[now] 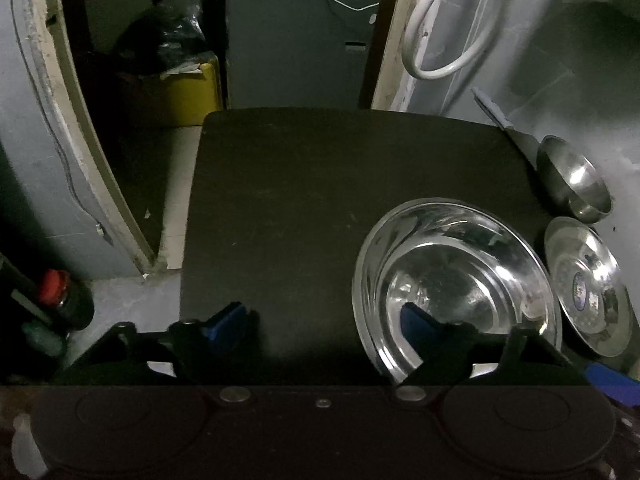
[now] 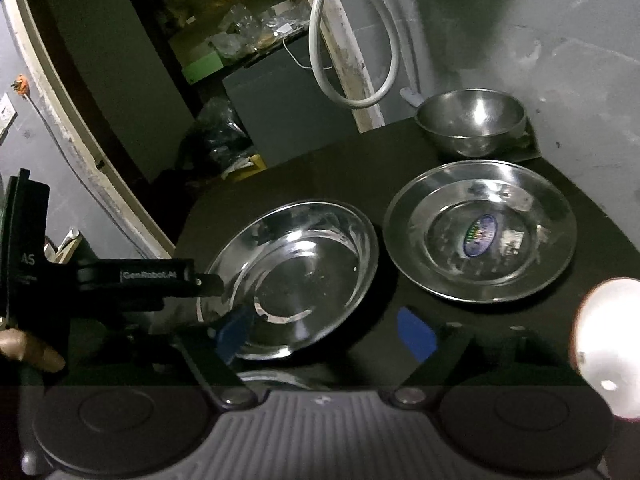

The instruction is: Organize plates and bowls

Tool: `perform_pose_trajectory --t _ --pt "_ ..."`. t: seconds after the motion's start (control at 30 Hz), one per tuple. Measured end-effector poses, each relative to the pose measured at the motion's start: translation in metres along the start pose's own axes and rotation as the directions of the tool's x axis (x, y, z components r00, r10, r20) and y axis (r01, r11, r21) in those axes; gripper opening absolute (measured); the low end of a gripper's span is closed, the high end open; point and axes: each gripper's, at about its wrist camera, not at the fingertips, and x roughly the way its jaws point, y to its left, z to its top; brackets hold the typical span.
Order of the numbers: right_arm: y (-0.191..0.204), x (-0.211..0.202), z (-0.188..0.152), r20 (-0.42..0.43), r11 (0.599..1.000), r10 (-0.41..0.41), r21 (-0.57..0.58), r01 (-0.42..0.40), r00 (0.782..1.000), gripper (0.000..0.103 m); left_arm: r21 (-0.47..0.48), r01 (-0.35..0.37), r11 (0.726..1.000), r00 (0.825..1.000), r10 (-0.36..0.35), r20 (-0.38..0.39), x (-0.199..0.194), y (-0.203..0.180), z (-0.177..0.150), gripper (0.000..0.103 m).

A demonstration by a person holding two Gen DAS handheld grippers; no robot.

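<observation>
Desk (image 1: 304, 184): dark top, rounded far corners. The left and centre are bare; all the steel ware stands along the right side, by the grey wall.

Deep plate (image 2: 296, 268): steel, round, mouth up, lying flat on the near-centre of the desk. It has no long axis. Its right rim is just beside the flat plate, a narrow strip of desk showing between them. Open desk lies to its left and far side.

Flat plate (image 2: 480, 232): steel, wide rim, mouth up, with a blue sticker at its centre. It sits right of the deep plate, near the right desk edge.

Small bowl (image 2: 472, 120): steel, upright, mouth up, at the far right corner, beyond the flat plate and close to the wall.

Left gripper (image 1: 320, 326): blue-padded fingers spread wide with nothing clamped. One finger (image 1: 418, 320) sits over the deep plate's near inner wall and the other over bare desk to the left; whether either touches cannot be told.

Right gripper (image 2: 326, 334): fingers apart and empty. The left finger (image 2: 234, 330) overlaps the deep plate's near rim and the right one stands over bare desk. Contact cannot be told.

White hose (image 1: 444, 28): looped on the wall beyond the desk.
</observation>
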Motion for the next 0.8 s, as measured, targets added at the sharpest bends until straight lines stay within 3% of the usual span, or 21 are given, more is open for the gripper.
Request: perform_pose_trajectory --t 0.13,0.27,0.33,0.6,0.63,0.8 --pt "0.004 0.012 0.003 -0.02 1.0 -0.013 0.008 0.014 1.0 0.071 0.003 0.039 0.999 0.999 -0.039 -0.022 0.008 -0.002 0.001 0.056" --pt "0.004 0.02 0.003 -0.04 1.0 -0.016 0.014 0.016 0.999 0.061 0.01 0.049 0.999 0.999 -0.049 -0.013 0.012 -0.005 0.002 0.045" --pt "0.002 0.022 0.002 -0.041 1.0 -0.018 0.016 0.019 0.999 0.05 0.014 0.052 0.999 0.999 -0.052 -0.009 0.013 -0.006 0.002 0.037" --pt "-0.003 0.027 0.001 -0.056 0.999 -0.02 0.03 0.022 0.998 0.027 0.022 0.074 0.997 0.997 -0.073 -0.004 0.014 -0.006 0.001 0.018" --pt "-0.003 0.027 0.001 -0.055 0.999 -0.015 0.033 0.016 0.998 0.026 0.022 0.078 0.997 0.997 -0.078 -0.004 0.013 -0.006 0.001 0.014" --pt "-0.002 0.026 0.003 -0.012 1.0 -0.008 0.004 0.008 1.0 0.025 0.027 0.078 0.997 0.997 -0.078 0.005 0.01 -0.007 -0.001 0.013"
